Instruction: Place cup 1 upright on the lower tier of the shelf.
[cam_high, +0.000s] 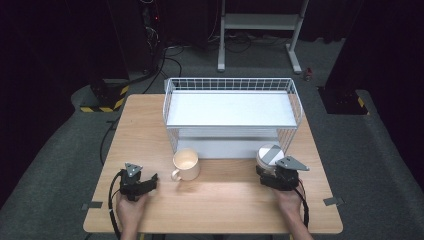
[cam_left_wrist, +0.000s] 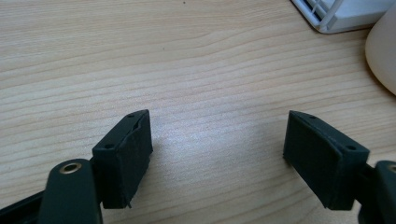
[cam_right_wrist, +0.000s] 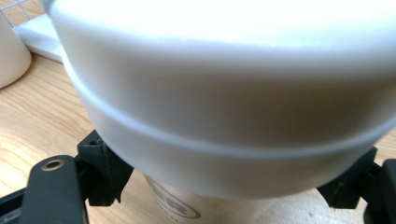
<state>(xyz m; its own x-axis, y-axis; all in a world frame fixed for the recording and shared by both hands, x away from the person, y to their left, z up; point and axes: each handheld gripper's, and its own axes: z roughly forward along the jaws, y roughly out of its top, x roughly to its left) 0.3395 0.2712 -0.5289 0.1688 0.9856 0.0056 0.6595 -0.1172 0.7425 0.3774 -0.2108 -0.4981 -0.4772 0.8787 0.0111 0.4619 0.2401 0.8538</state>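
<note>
**Right gripper at the white container, left gripper idle by the mug**

In the high view the right gripper (cam_high: 278, 175) sits at the lower right of the frame, on the near right part of the table (cam_high: 225, 200), with its front up against a white container (cam_high: 269, 156) that has a grey patch on its lid. The container stands just in front of the lower shelf of the wire rack (cam_high: 232, 107), which fills the upper middle of the table.

The right gripper view puts the container (cam_right_wrist: 224, 102) very close, its wide white lid covering the upper and middle frame and a narrower body with a round printed mark at lower centre. One black jaw stands at lower left and one at lower right, either side of the body under the lid's rim. The jaws are wide apart; whether the pads actually press the container I cannot tell, since the lid hides the contact.

The left gripper (cam_high: 145, 184) lies at the lower left of the high view, held low over the table, just left of a cream mug (cam_high: 186, 165) whose handle points toward it. In the left gripper view (cam_left_wrist: 217, 158) its two jaws are spread with bare wood between them, pinching nothing. The mug (cam_left_wrist: 383, 51) curves in at the right edge of that frame, and a corner of the rack (cam_left_wrist: 327, 16) shows at upper right.
</note>
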